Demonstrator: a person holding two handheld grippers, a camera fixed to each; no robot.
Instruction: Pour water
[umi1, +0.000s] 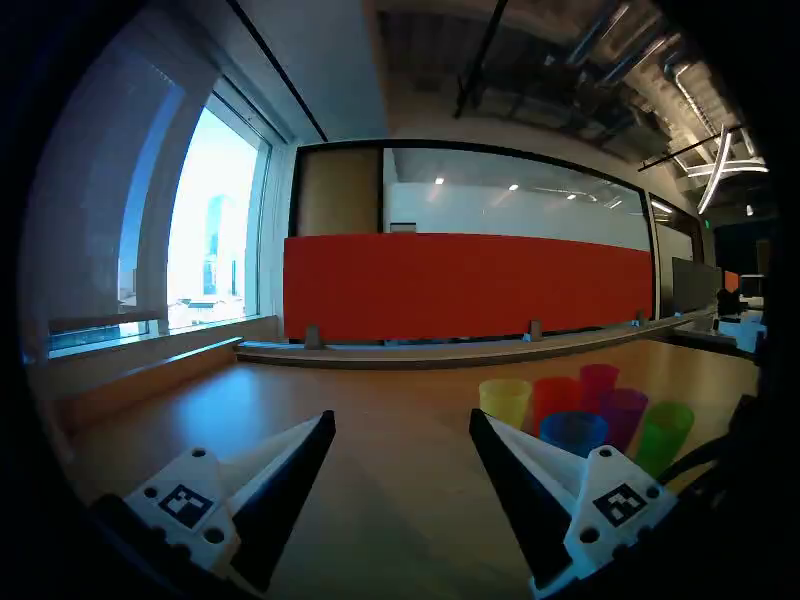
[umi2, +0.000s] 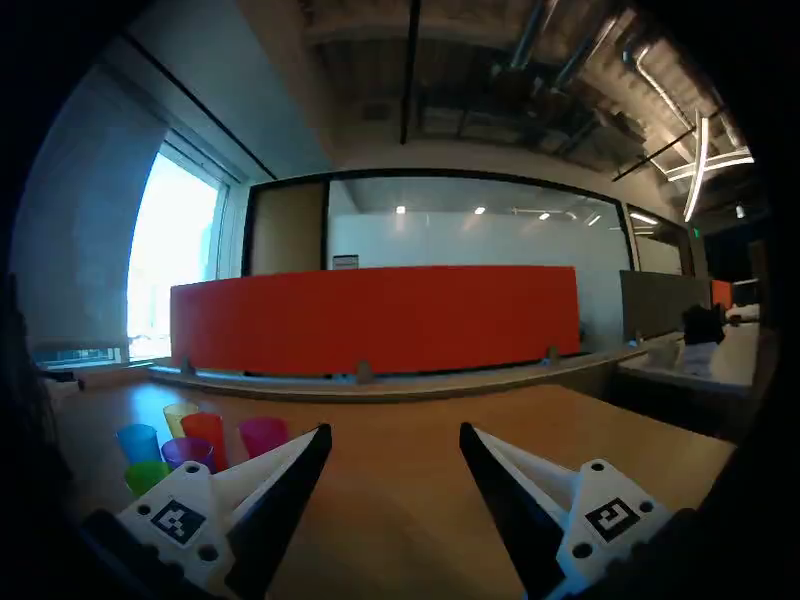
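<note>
My left gripper (umi1: 400, 414) and right gripper (umi2: 393, 428) hang empty, fingers spread, above the wooden desk (umi1: 330, 385); coloured cups (umi1: 585, 412) cluster before the red partition (umi1: 470, 285).

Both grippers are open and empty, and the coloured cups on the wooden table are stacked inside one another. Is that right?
Not stacked. The left gripper view shows the yellow cup, red cup, pink cup, purple cup, blue cup and green cup standing separately, clustered side by side on the wooden table. The left gripper and right gripper are open and empty, as stated.
</note>
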